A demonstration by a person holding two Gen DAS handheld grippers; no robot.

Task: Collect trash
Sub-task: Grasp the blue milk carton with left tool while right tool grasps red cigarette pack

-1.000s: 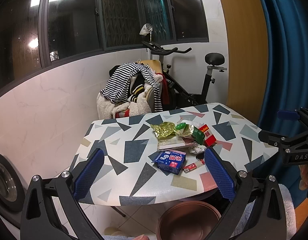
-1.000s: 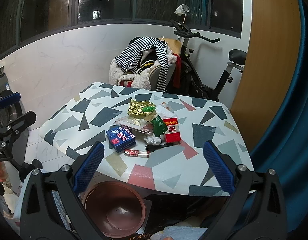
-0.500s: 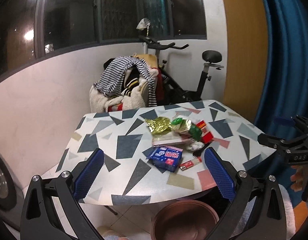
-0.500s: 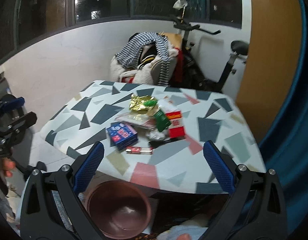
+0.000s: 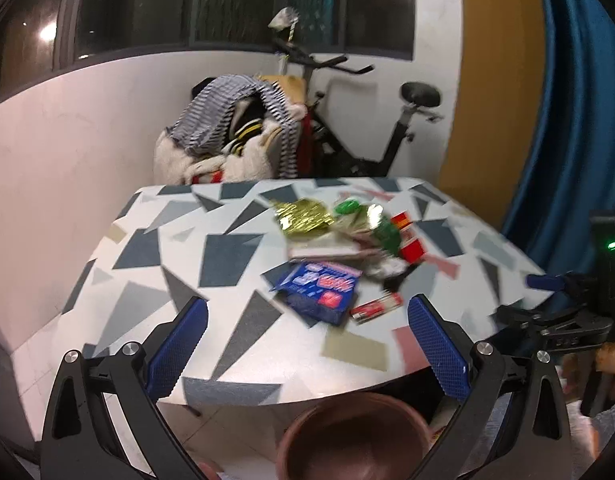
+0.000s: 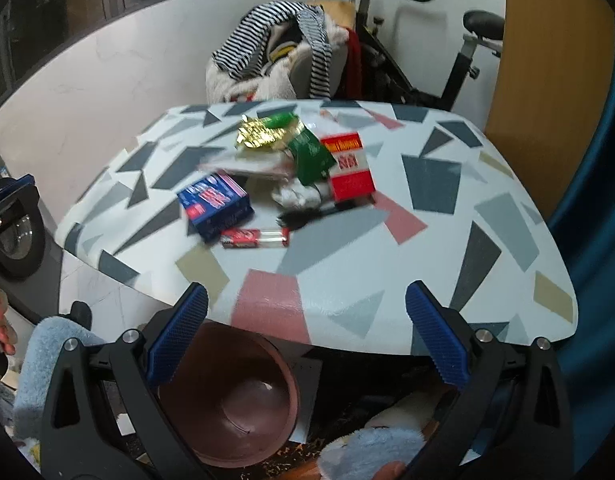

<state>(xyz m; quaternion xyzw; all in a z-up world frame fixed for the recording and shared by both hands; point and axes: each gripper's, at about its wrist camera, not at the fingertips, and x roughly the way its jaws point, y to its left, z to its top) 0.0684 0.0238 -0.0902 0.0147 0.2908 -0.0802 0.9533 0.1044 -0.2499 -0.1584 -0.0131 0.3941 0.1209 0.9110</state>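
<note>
A cluster of trash lies mid-table: a blue box (image 5: 321,286) (image 6: 215,204), a small red wrapper (image 5: 377,307) (image 6: 254,237), a gold foil wrapper (image 5: 303,216) (image 6: 256,136), a green packet (image 6: 310,155), a red-and-white carton (image 6: 349,166) (image 5: 407,240) and crumpled white paper (image 6: 297,196). A brown bin (image 6: 227,392) (image 5: 353,436) stands on the floor under the table's near edge. My left gripper (image 5: 307,350) is open, short of the blue box. My right gripper (image 6: 305,338) is open over the table's near edge, above the bin. Both hold nothing.
The patterned table (image 6: 447,216) has floor on its left. A chair heaped with striped clothes (image 5: 231,128) and an exercise bike (image 5: 367,120) stand behind it. A blue curtain (image 5: 579,120) hangs at right. Fluffy blue slippers (image 6: 47,352) are near the bin.
Both grippers have moved closer to the table and tilted downward; the trash looks larger and the bin shows more. Both stay open and empty.
</note>
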